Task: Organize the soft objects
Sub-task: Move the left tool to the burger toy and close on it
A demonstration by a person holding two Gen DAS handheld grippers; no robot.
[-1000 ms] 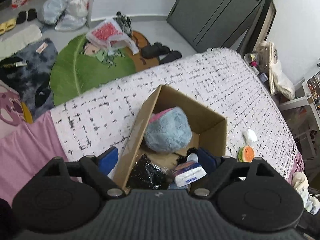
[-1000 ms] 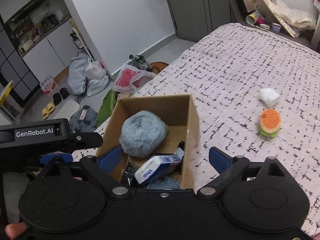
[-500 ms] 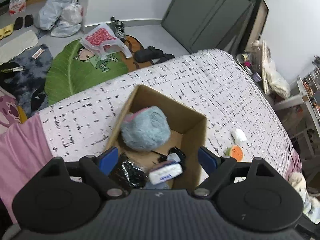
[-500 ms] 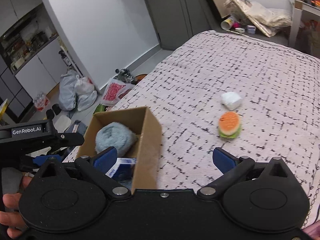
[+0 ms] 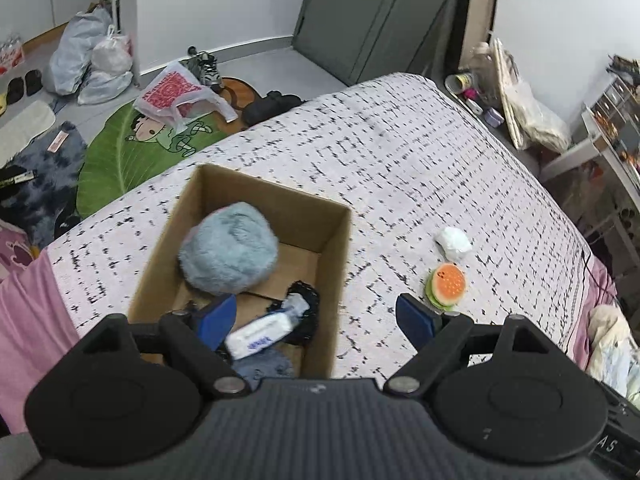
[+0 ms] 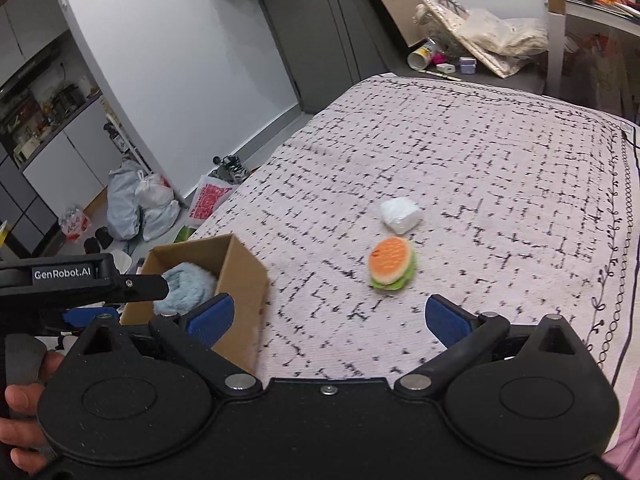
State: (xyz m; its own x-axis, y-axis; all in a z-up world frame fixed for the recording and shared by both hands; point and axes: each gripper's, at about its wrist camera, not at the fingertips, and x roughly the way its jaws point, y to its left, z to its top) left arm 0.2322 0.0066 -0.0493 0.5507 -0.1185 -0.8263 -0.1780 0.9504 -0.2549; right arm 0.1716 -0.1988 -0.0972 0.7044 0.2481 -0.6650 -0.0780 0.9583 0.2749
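We see a green leaf rug (image 5: pixel 108 160), red-print plastic bag (image 5: pixel 172 94), grey sneakers (image 5: pixel 206 70) and white trash bags (image 6: pixel 140 204) on floor.

Bed (image 5: pixel 400 152) covered by a pale spread with black dash pattern; pink sheet (image 5: pixel 28 312) exposed at its near-left edge. Lying directly on the spread: open cardboard box (image 5: pixel 336 240) toward the left edge, burger plush (image 5: pixel 446 286) to the right of the box and well apart from it, white wad (image 5: pixel 453 242) just beyond the burger, nearly touching it. Right wrist view gives the same order: box (image 6: pixel 244 276), burger (image 6: pixel 392 263), wad (image 6: pixel 400 215) on the spread (image 6: pixel 500 168).
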